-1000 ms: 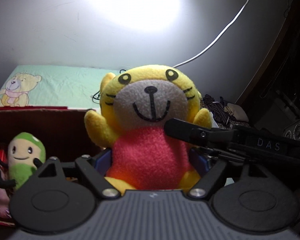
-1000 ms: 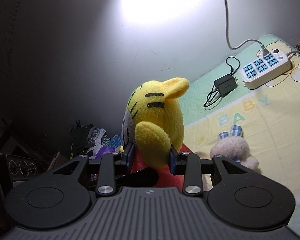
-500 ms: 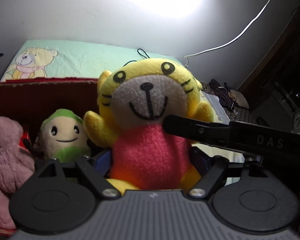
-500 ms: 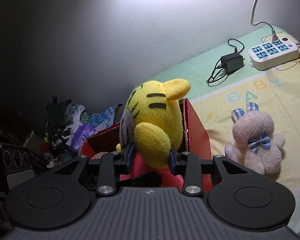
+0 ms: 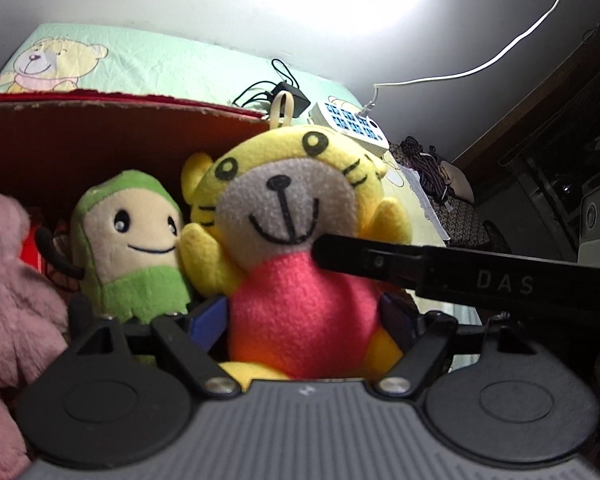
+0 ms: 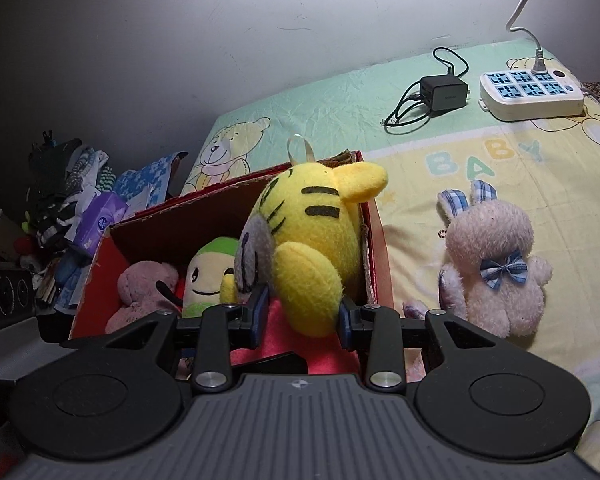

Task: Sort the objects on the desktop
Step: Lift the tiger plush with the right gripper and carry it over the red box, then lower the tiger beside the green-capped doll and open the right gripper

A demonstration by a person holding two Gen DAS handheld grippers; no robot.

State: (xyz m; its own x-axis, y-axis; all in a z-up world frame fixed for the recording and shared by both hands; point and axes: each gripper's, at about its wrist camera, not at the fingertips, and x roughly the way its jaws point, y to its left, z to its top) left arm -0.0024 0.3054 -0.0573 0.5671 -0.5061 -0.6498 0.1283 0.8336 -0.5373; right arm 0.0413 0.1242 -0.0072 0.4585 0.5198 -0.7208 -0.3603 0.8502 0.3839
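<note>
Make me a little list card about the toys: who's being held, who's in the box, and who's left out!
Held toy: yellow tiger plush, over the red box
Left gripper: shut on its red body
Right gripper: shut on it too
In the box: green plush, pink plush
Left out: bunny plush on the baby sheet
Behind: power strip, charger

power strip (image 6: 531, 93) on bedsheet (image 6: 500, 184); black charger (image 6: 444, 89) beside it; clothes pile (image 6: 72, 196) left
</note>
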